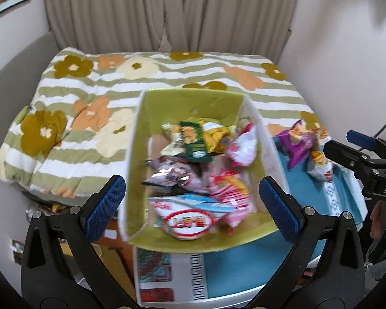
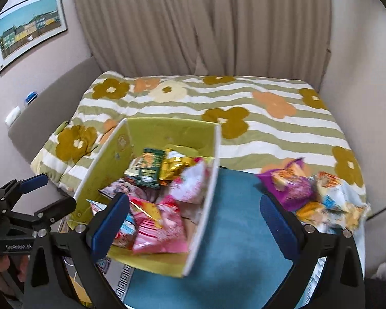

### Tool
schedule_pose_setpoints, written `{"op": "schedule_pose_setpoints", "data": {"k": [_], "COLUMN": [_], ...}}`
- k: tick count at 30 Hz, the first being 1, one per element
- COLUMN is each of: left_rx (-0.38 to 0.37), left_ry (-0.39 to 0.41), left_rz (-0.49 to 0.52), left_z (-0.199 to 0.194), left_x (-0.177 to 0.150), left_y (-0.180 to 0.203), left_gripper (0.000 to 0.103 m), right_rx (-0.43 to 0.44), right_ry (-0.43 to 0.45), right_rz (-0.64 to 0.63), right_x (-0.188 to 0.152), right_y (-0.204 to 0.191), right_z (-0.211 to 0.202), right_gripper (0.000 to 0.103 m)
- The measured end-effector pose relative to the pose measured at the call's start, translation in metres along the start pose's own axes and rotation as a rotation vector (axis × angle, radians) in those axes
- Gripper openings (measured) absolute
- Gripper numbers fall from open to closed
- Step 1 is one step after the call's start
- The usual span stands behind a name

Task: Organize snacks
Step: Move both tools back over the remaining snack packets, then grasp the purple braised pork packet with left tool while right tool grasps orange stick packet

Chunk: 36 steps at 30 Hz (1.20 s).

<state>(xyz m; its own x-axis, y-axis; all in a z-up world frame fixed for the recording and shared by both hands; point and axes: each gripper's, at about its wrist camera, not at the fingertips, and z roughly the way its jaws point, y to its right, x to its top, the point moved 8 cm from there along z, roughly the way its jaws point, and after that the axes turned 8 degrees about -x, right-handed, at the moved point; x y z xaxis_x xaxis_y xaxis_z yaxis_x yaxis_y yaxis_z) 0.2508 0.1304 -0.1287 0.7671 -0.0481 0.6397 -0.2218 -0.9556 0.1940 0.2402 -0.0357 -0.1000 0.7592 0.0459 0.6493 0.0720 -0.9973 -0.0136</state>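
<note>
left claw [image 1: 193, 206]: we see its jaws spread wide over the green box [image 1: 187, 97], gripping nothing
right claw [image 2: 195, 224]: we see it released too, pads wide apart, empty, box edge and blue mat [image 2: 234, 231] between them
snacks in box [image 1: 193, 175]: we count a mixed pile, green packet [image 2: 148, 171] on top, pink bags [image 2: 159, 229] nearer us
loose snacks [image 2: 319, 198]: purple bag and others on the mat, right of the box
bed [image 2: 244, 97]: flowered quilt behind

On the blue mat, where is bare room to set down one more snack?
The blue mat is bare between the green box and the loose snack pile. The box is crowded with packets, as is the mat's right edge.
</note>
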Motion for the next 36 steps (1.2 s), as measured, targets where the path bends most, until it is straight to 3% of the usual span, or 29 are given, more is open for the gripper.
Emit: {"op": "schedule_pose_setpoints", "data": {"k": [11,20,24,29,32,36], "left_rx": [-0.076,-0.097,-0.103,-0.081,-0.076,-0.073], "left_ry": [-0.013,-0.029,-0.058,-0.116,-0.163,-0.211], "left_rz": [0.051,0.019,-0.006,-0.070,-0.119,-0.206], "left_z": [0.037,0.097,0.132,0.186,0.219,0.263], "left_x": [0.018,0.045,0.051,0.054,0.051,0.046], "left_y": [0.097,0.191,0.224,0.250,0.258,0.262], "left_gripper": [0.103,0.103,0.103,0.103,0.103,0.103], "right_rx": [-0.126,-0.130,-0.109,-0.023,0.011,0.122], "right_ry": [0.022,0.030,0.014,-0.041,-0.089,-0.161], "right_rz": [0.085,0.080,0.037,-0.058,-0.154,-0.244], "right_x": [-0.014,-0.003,0.006,0.012,0.007,-0.004], "right_y": [0.116,0.219,0.261,0.300,0.312,0.313], "right_z": [-0.023,-0.014,0.004,0.048,0.083,0.131], "right_gripper": [0.101,0.101,0.101,0.101,0.101,0.101]}}
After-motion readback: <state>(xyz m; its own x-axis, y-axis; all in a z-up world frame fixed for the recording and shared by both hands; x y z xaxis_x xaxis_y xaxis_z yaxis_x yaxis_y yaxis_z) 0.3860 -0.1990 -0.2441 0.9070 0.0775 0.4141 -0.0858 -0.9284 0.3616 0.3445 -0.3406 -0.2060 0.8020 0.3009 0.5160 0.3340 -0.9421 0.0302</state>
